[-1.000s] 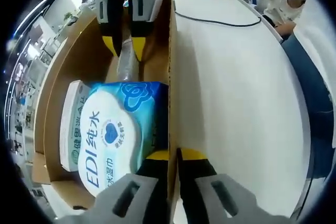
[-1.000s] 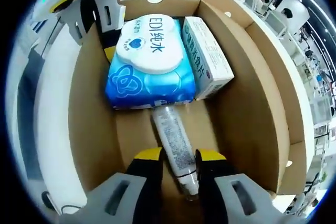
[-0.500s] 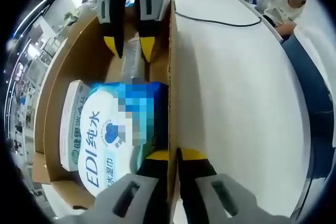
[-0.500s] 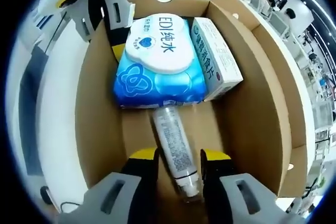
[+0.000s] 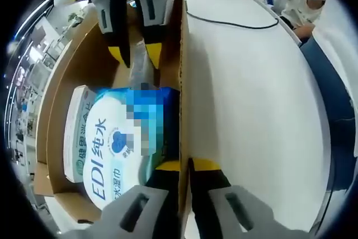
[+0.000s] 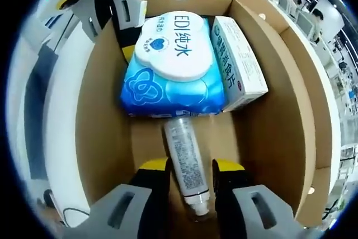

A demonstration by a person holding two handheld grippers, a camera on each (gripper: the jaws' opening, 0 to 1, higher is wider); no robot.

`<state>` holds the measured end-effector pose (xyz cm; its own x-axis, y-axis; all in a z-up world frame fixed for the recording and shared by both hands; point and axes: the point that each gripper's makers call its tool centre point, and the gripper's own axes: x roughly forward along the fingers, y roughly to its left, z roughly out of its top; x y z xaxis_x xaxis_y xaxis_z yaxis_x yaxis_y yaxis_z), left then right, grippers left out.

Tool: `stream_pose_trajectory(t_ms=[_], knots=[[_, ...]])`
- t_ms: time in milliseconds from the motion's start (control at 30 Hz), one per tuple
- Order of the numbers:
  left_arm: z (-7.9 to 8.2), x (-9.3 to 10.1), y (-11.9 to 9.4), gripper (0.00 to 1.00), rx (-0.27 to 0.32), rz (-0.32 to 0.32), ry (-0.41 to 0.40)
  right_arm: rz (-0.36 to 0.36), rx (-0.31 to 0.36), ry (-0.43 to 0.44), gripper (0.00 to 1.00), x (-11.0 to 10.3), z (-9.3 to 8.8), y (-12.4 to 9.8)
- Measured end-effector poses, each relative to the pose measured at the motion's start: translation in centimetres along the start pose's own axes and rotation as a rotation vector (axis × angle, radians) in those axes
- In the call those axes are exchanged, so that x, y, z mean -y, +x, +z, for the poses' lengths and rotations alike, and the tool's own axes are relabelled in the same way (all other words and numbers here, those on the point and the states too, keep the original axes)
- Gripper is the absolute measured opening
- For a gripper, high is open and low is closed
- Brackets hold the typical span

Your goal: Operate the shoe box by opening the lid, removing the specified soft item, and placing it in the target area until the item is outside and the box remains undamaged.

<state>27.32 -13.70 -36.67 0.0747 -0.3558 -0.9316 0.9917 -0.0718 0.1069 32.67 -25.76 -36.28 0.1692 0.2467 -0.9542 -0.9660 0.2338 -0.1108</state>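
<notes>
Left gripper view: jaws pinch box wall [image 5: 181, 82] beside white table [image 5: 251, 93]; right jaws straddle bottle [image 6: 185, 160].

Both views are brightly and evenly lit, strong glare is thrown off the white tabletop [image 5: 251, 93], and straight edges are bent by fisheye distortion near the borders.

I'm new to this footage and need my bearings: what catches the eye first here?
The blue wipes pack with its white lid, lying in the open cardboard box beside a white carton. In front of it, a clear tube lies between the right gripper jaws. The left gripper straddles the box wall.
</notes>
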Motion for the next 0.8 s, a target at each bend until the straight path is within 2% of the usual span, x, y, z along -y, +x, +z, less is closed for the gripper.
stream_pose_trajectory(t_ms=[100, 167, 500, 700, 800], knots=[[-0.01, -0.03, 0.07, 0.01, 0.000, -0.001, 0.000, 0.017, -0.006, 0.020, 0.23, -0.17, -0.21, 0.33], [-0.01, -0.02, 0.04, 0.01, 0.000, -0.002, 0.000, 0.013, -0.011, 0.040, 0.23, 0.06, -0.42, 0.50], [-0.01, -0.04, 0.04, 0.01, 0.001, -0.004, 0.001, 0.030, -0.020, 0.034, 0.22, -0.04, -0.44, 0.46], [-0.08, -0.06, 0.07, 0.01, 0.001, -0.004, 0.000, 0.052, -0.037, 0.017, 0.22, -0.15, -0.34, 0.59], [-0.11, -0.06, 0.05, 0.01, 0.000, -0.003, 0.000, 0.048, -0.022, -0.042, 0.21, -0.43, -0.22, 0.61]])
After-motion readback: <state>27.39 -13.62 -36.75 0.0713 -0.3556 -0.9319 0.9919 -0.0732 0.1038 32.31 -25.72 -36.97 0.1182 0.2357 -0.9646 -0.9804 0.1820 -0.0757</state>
